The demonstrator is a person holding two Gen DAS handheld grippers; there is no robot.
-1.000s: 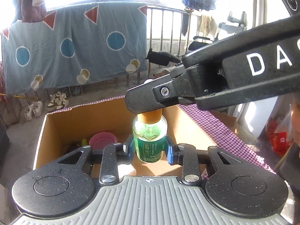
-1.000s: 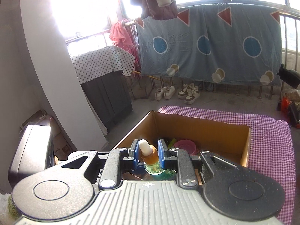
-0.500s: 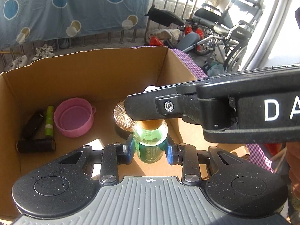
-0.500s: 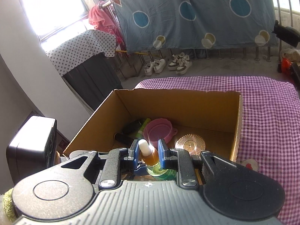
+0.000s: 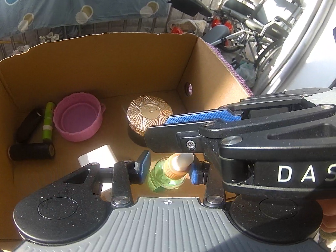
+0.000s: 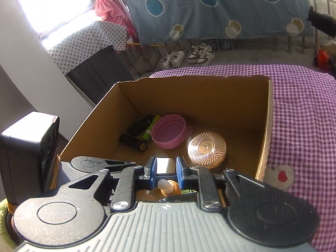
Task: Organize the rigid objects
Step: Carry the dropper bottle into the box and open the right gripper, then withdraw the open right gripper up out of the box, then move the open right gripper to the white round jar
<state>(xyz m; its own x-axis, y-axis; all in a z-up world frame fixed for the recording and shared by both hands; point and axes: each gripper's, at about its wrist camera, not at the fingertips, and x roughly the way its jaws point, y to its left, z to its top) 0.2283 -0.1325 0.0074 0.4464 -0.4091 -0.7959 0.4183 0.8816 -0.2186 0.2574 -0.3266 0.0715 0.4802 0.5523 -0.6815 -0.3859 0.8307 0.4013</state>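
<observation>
Item: green dropper bottle (image 5: 166,178), amber collar, pale rubber bulb. Location: lower centre of the left wrist view, low inside the cardboard box (image 5: 117,63) at its near edge, tilted toward the right.

Left gripper (image 5: 169,167): jaws have just been opening; the blue pads are seen beside the bottle, apparently no longer pressing.

Right gripper (image 6: 164,169): blue pads seen standing just above and either side of the bulb; contact cannot be told.

Box contents, listed: pink bowl (image 5: 78,120), faceted gold jar (image 5: 150,115), green tube (image 5: 47,124), two black cylinders (image 5: 31,151), white block (image 5: 97,157).

Handling note: release is best completed only once the bottle is judged seated on the floor; both tools should be withdrawn straight upward, the jar being avoided.
</observation>
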